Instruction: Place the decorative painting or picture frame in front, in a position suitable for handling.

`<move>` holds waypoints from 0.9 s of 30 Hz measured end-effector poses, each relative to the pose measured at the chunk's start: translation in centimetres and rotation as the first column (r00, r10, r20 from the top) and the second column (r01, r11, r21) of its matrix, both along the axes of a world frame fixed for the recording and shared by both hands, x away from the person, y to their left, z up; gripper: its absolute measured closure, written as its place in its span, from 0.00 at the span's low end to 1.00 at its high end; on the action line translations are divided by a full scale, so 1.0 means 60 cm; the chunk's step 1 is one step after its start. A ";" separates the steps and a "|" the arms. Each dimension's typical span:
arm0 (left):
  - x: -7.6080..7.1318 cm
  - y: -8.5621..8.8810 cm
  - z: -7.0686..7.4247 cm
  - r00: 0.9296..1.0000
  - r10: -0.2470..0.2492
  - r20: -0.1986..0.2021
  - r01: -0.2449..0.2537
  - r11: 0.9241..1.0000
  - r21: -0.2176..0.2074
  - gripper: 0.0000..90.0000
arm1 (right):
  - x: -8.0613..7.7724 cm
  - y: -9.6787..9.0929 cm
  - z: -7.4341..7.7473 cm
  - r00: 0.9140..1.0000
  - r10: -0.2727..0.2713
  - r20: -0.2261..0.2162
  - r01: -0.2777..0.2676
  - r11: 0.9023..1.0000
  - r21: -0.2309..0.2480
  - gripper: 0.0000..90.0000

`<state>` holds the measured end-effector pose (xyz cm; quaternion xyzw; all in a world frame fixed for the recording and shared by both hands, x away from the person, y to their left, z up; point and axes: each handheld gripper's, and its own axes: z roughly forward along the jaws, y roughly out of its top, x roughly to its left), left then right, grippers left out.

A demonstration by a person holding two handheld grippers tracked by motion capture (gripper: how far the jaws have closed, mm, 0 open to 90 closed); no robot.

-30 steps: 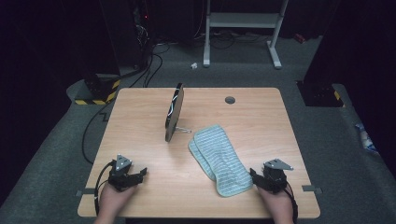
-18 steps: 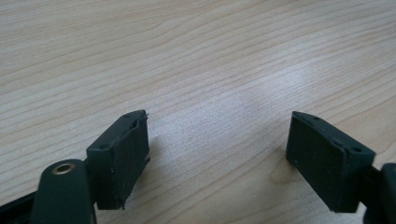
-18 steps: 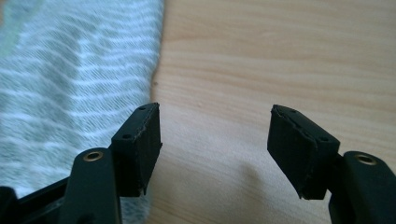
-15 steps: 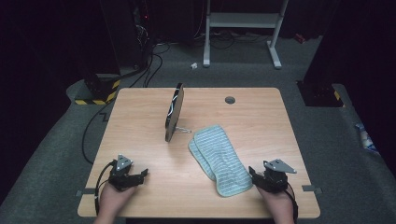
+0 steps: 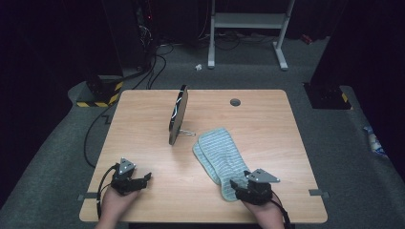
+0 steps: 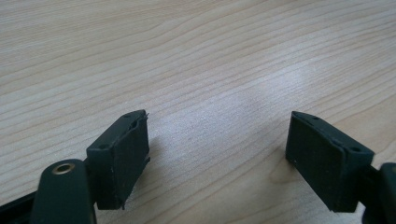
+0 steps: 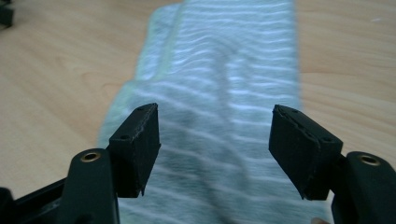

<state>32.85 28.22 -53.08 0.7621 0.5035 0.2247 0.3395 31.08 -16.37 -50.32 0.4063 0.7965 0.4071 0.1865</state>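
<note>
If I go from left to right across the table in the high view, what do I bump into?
Left gripper → standing dark mirror → striped cloth → right gripper, its jaws open over the cloth's near end.

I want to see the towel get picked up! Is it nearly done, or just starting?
Just starting, it looks like. Nothing looks done: the striped towel lies flat on the table, folded lengthwise. In hand: the right gripper hangs open over its near end, gripping nothing. The left gripper waits open over bare wood. Grabbing the towel is left.
</note>
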 end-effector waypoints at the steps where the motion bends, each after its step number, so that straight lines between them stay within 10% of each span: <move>1: 0.000 0.000 0.000 1.000 0.000 0.000 0.000 1.000 0.000 0.24 | -0.003 0.016 -0.006 1.000 0.030 -0.010 -0.030 0.999 -0.017 0.37; 10: 0.000 0.000 0.000 1.000 0.001 0.000 -0.001 1.000 0.000 0.24 | 0.006 0.039 -0.025 0.998 0.029 -0.053 -0.034 0.993 -0.113 0.46; 19: 0.000 0.000 0.000 1.000 0.004 0.001 -0.004 1.000 0.001 0.24 | 0.014 0.017 -0.028 0.998 -0.009 -0.058 0.003 0.995 -0.101 0.79; 27: 0.000 0.000 0.000 1.000 0.004 0.002 -0.004 1.000 0.001 0.25 | 0.027 -0.031 -0.026 0.993 -0.108 -0.058 0.101 0.989 -0.106 0.83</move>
